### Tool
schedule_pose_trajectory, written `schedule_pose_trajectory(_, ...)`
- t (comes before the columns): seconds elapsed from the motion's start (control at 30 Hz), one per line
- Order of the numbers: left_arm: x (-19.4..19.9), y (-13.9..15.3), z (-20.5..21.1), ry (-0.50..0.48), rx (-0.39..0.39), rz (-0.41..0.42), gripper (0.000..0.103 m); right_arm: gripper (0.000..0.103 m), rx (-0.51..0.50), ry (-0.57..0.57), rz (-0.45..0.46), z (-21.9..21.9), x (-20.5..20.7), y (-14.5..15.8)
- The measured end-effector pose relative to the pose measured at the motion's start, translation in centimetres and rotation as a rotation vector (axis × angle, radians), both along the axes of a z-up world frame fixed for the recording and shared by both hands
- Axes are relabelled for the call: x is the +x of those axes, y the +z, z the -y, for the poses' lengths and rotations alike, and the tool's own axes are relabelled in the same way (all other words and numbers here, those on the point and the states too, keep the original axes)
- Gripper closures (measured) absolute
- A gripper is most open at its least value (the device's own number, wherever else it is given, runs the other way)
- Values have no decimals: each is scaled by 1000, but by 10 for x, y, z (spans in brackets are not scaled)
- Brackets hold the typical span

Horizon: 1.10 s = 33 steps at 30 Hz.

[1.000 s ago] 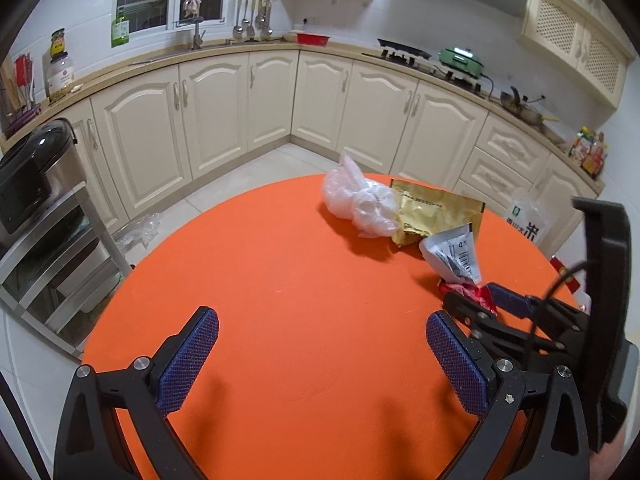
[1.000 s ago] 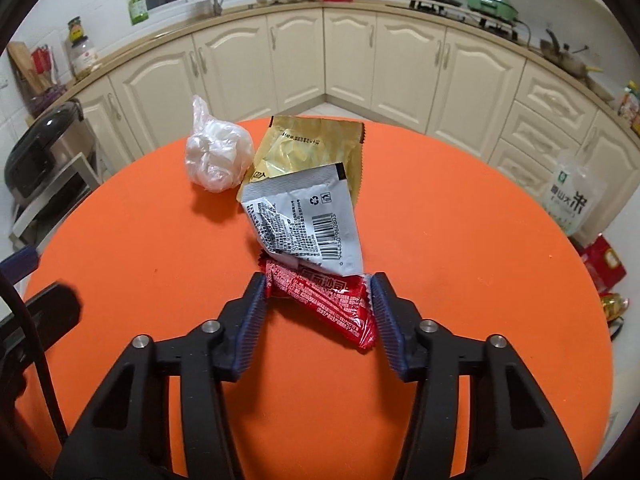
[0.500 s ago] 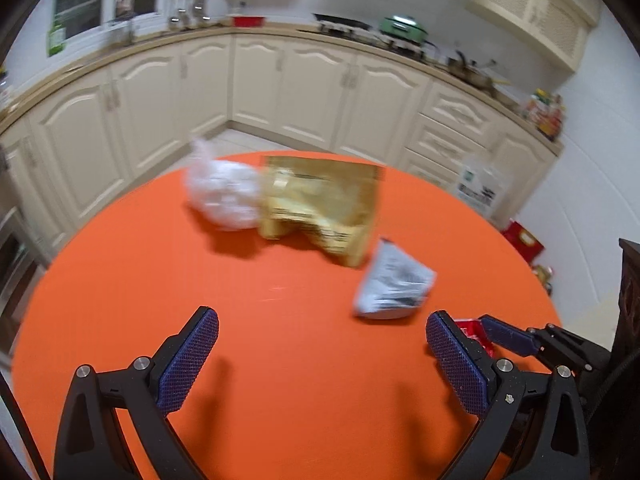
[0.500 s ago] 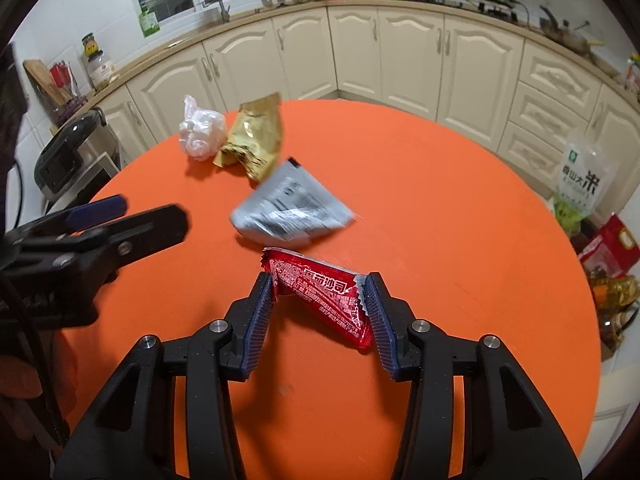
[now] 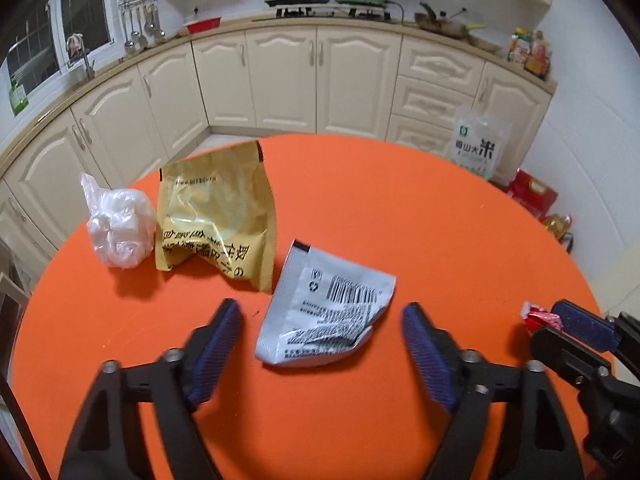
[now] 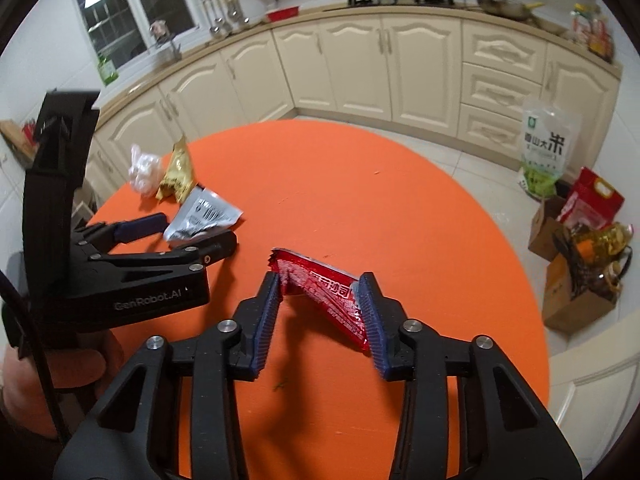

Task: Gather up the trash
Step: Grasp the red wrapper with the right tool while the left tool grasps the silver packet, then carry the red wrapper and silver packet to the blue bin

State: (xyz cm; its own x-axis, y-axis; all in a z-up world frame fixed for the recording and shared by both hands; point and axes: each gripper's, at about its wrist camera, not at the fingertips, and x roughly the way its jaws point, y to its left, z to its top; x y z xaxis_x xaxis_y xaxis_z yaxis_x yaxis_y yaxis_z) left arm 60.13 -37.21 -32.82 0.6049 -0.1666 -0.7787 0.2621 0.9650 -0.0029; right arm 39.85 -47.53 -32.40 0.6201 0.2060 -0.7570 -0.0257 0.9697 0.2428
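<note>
On the round orange table (image 5: 400, 208) lie a crumpled white plastic bag (image 5: 118, 228), a gold snack pouch (image 5: 216, 216) and a silver wrapper with a barcode (image 5: 324, 312). My left gripper (image 5: 320, 344) is open, its fingers on either side of the silver wrapper, also seen in the right wrist view (image 6: 200, 216). My right gripper (image 6: 318, 308) is shut on a red snack wrapper (image 6: 320, 288) and holds it above the table; it shows at the right edge of the left wrist view (image 5: 538, 318).
Cream kitchen cabinets (image 5: 320, 76) curve behind the table. On the floor to the right stand a rice bag (image 6: 548, 152), a red box (image 6: 592, 204) and cardboard boxes with an oil bottle (image 6: 592, 256).
My left gripper has swung over to the silver wrapper and narrowed around it. My right gripper has lifted the red wrapper up and away to the right.
</note>
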Motion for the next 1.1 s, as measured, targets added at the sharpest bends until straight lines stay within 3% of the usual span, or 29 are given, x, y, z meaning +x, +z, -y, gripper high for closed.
schedule_pose_trajectory(0.07,-4,-5,2,-2,-21,4,53,79,12,-9,6,5,-2,2)
schedule_pose_trajectory(0.13,-9,-10,-1,0,-30,8,59,79,4,-9,-6,6,-2,-1)
schedule_pose_trajectory(0.2,-21,-13,-7,-6,-53,2,73,76,-29,17,-30,1,1,-7)
schedule_pose_trajectory(0.33,-38,-16,-12,-24,-61,5,74,63,-37,31,-28,-5,2,-8)
schedule_pose_trajectory(0.53,-63,-1,-39,-45,-121,-5,81,62,-195,76,-31,-26,-2,-9)
schedule_pose_trajectory(0.73,-83,13,-49,-53,-155,12,93,74,-151,31,-32,-13,-8,-8)
schedule_pose_trajectory(0.77,-88,16,-52,-53,-158,17,93,88,-128,14,-38,-9,-10,-7)
schedule_pose_trajectory(0.8,-94,17,-56,-53,-160,21,93,93,-83,0,-44,-3,-14,-6)
schedule_pose_trajectory(0.87,-101,18,-60,-53,-167,21,93,93,-9,-8,-49,6,-21,-8)
schedule_pose_trajectory(1.1,-133,24,-72,-46,-206,11,94,94,64,-17,-57,10,-45,-6)
